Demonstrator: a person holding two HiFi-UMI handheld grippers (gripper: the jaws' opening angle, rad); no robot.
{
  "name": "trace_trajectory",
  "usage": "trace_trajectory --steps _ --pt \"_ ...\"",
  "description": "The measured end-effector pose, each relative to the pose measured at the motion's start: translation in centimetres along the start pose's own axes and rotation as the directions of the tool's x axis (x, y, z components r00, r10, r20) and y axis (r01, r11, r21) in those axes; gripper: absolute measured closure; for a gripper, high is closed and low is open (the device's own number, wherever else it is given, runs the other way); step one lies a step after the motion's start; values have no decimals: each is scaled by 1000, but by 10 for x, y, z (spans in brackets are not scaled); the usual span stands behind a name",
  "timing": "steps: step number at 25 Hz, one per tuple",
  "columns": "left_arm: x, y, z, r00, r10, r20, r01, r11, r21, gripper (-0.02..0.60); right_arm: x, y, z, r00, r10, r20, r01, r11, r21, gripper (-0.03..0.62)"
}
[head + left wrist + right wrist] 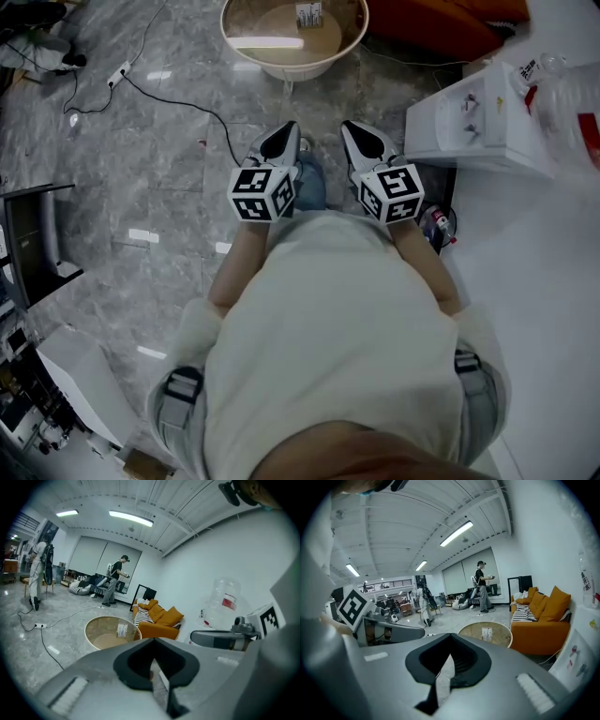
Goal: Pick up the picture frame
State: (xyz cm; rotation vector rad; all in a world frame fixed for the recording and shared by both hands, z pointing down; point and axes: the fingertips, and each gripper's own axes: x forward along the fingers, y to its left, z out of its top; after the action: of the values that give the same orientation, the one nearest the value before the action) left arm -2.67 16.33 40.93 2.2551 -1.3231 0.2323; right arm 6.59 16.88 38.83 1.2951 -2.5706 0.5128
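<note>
The picture frame (308, 14) is a small upright card on a round glass-topped table (246, 49) at the top of the head view. My left gripper (283, 139) and right gripper (364, 139) are held side by side above the marble floor, both pointing at the table and well short of it. Both are shut with nothing between the jaws. In the left gripper view the frame (122, 630) stands on the table (93, 625) beyond the shut gripper (153, 665). The right gripper view shows the frame (487, 633) ahead of the shut gripper (447, 660).
An orange sofa (159, 618) stands behind the table. A white water dispenser (478, 122) is at the right. A power strip with cable (117, 75) lies on the floor at the left, near a black chair (37, 244). People (115, 581) stand far off.
</note>
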Motion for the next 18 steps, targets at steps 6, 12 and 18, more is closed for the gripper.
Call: trace_trajectory --steps 6,12,18 --pt "43 33 40 1000 2 -11 -2 1000 4 581 47 -32 32 1000 -28 -7 28 1000 -3 594" --pt "84 63 78 1000 -1 -27 1 1000 31 581 94 -62 61 998 -59 -8 59 998 26 594" --pt "118 91 100 999 -8 -43 10 999 52 581 143 -84 84 998 -65 12 65 998 20 594"
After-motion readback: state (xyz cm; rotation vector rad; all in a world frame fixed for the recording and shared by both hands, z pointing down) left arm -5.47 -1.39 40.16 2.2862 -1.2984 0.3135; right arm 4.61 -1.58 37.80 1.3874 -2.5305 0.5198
